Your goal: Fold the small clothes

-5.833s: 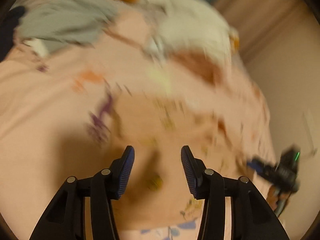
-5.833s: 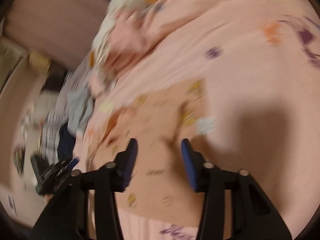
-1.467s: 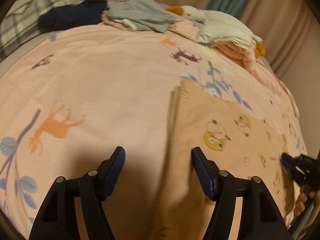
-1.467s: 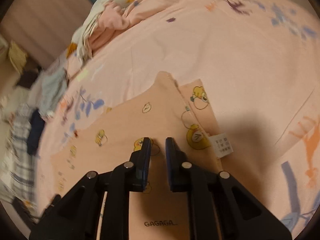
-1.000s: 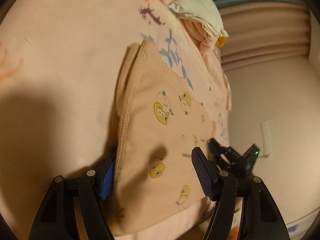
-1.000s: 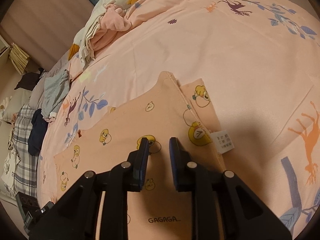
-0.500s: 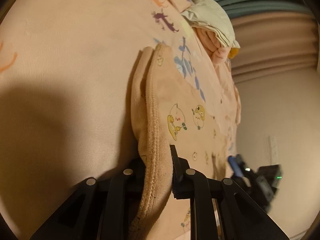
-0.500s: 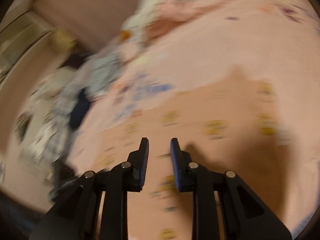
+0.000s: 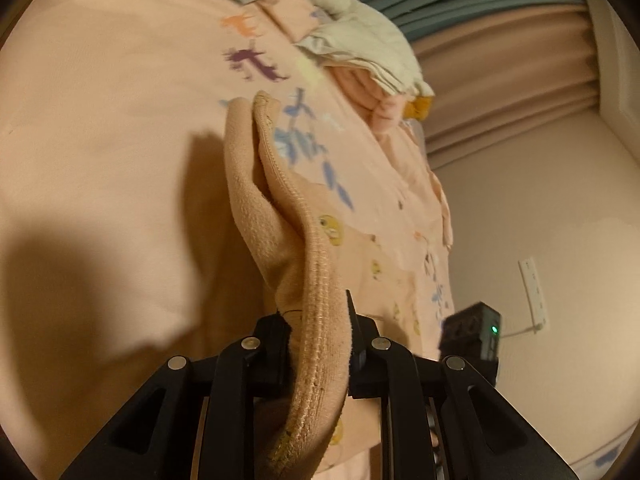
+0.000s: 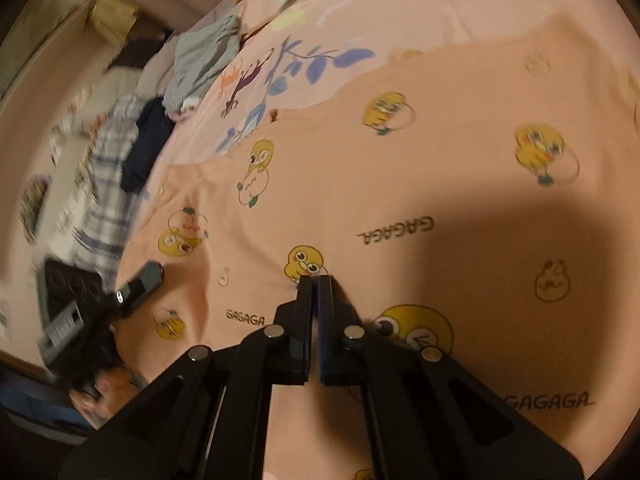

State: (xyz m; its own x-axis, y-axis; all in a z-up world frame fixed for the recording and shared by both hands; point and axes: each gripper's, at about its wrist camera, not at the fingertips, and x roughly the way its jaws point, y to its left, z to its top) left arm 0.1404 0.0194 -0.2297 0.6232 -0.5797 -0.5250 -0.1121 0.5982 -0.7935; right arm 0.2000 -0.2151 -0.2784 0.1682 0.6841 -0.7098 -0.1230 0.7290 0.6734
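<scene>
Near goose toy (image 9: 360, 28), left gripper (image 9: 318, 336) clamped on peach garment (image 9: 280, 220) hem, lifted; right gripper (image 10: 314, 280) closed, empty, pinning cloth; next: carry hem across.

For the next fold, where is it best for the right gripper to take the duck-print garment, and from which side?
Probably the near edge of the garment, from the right gripper's own side, low: the cloth lies flat there. The left gripper already pinches the ribbed hem, lifted off the bed.
</scene>
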